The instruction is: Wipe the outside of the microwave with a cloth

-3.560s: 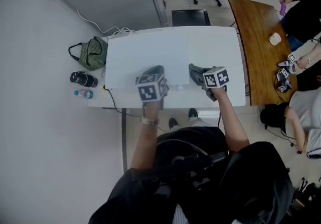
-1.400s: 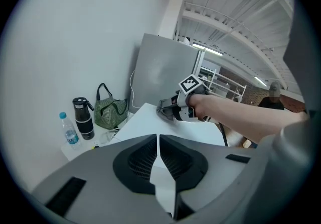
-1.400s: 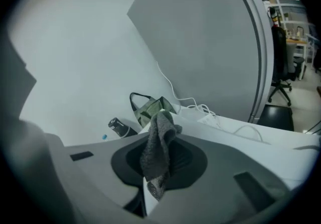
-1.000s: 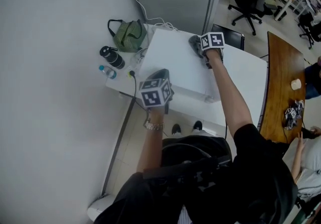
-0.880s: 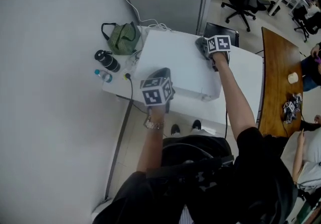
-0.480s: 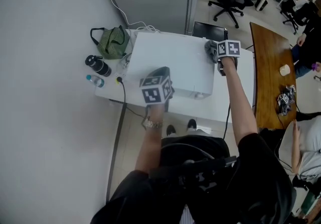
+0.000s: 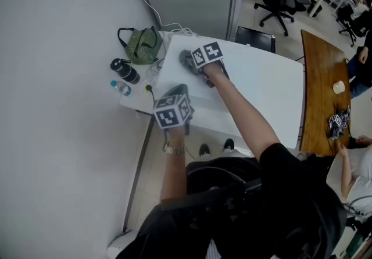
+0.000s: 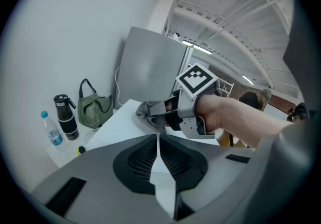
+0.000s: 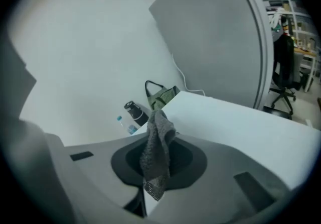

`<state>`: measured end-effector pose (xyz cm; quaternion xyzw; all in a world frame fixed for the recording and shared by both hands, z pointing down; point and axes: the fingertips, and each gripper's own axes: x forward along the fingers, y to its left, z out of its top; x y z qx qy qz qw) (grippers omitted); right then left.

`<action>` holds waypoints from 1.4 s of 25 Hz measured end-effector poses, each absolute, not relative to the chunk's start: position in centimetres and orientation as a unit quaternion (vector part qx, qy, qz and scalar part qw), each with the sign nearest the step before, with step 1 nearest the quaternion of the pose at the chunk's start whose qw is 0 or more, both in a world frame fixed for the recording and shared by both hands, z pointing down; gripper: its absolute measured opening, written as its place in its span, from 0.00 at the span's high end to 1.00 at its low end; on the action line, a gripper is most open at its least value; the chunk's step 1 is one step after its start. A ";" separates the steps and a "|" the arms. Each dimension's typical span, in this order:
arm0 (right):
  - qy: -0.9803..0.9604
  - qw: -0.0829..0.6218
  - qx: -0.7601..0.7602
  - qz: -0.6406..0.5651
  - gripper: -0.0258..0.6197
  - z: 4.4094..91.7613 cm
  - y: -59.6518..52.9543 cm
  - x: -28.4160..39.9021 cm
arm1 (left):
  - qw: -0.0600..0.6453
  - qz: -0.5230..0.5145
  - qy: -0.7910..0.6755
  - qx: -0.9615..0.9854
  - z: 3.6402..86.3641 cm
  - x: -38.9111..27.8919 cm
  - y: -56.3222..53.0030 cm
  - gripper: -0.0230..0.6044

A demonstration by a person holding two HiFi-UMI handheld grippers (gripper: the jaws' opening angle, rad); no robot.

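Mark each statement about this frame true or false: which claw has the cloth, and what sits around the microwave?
1. The right claw grips a grey cloth. True.
2. The left claw also grips the cloth. False: its jaws are together with nothing between them.
3. A green bag sits on the white table to the left of the microwave. True.
4. A black flask stands on top of the microwave. False: it stands on the table near the wall, next to a small water bottle.
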<state>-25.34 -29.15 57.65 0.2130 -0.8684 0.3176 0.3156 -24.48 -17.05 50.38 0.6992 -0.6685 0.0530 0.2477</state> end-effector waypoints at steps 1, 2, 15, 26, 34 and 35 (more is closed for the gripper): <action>-0.865 0.333 0.207 0.314 0.91 58.5 -28.7 -26.4 | 0.248 0.051 -0.675 0.693 50.3 -25.2 -16.7 0.96; -0.860 0.350 0.204 0.311 0.91 59.3 -28.3 -27.0 | 0.248 0.050 -0.679 0.689 50.3 -25.7 -16.3 0.96; -0.817 0.384 0.289 0.318 0.91 62.2 -31.5 -12.0 | 0.242 0.060 -0.632 0.734 49.7 -20.2 -19.3 0.96; -0.783 0.338 0.389 0.348 0.91 61.4 -32.2 3.1 | 0.225 0.073 -0.576 0.782 48.8 -14.4 -21.5 0.96; -0.876 0.264 0.223 0.335 0.91 56.3 -26.6 -16.5 | 0.219 0.078 -0.627 0.743 48.9 -19.7 -19.1 0.96; -0.882 0.266 0.199 0.335 0.91 56.4 -25.5 -19.4 | 0.221 0.077 -0.637 0.735 49.0 -20.9 -18.5 0.96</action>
